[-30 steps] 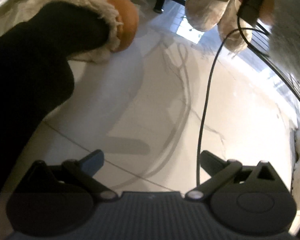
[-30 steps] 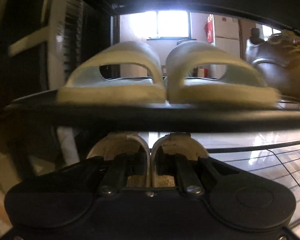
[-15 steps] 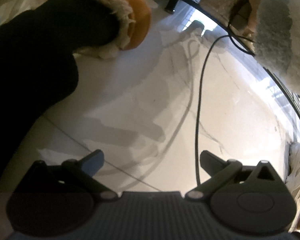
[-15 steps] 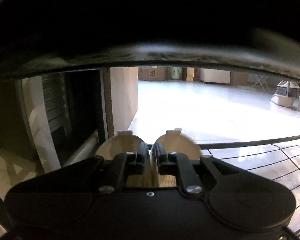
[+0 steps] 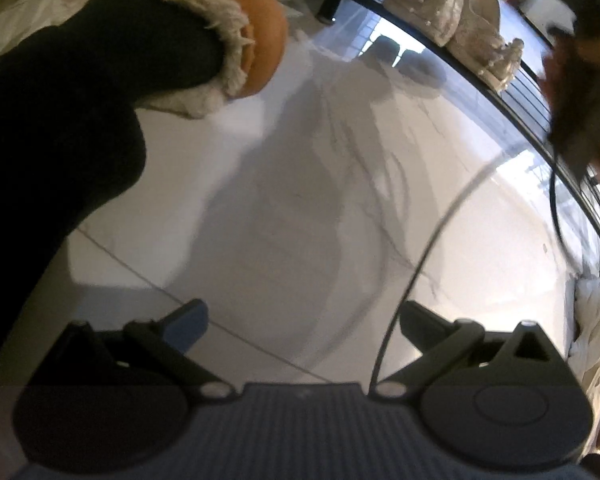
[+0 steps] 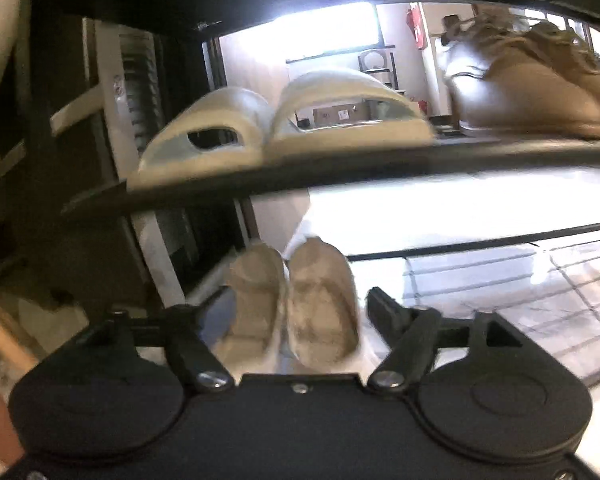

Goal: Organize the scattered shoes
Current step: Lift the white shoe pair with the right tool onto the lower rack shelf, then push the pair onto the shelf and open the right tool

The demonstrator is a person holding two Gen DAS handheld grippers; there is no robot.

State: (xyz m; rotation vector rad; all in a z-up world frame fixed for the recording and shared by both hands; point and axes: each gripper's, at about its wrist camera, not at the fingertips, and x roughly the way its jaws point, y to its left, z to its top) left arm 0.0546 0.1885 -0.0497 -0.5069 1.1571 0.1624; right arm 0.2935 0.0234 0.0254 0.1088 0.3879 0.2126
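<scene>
Right wrist view looks into the rack [image 6: 340, 168], the largest thing here, with black wire shelves one above the other so that pairs can stand in rows. On its upper shelf a pair of white slides [image 6: 284, 120] stands side by side at the left, and a brown shoe [image 6: 532, 96] stands to their right. On the lower shelf a pair of beige slippers [image 6: 296, 304] lies close together, toes toward the far side, just beyond the right tongs [image 6: 300, 308]. These tongs are spread wide, one finger at each side of the pair and not touching it, so the slippers rest on the shelf by their own weight. I judge this fits both a release and a coming grip.

Left wrist view shows the floor [image 5: 300, 200], pale and shiny. The left tongs [image 5: 300, 320] are also spread and hold nothing, kept low and aside. A fur-lined boot [image 5: 220, 40] is on the person's leg at the far left.
</scene>
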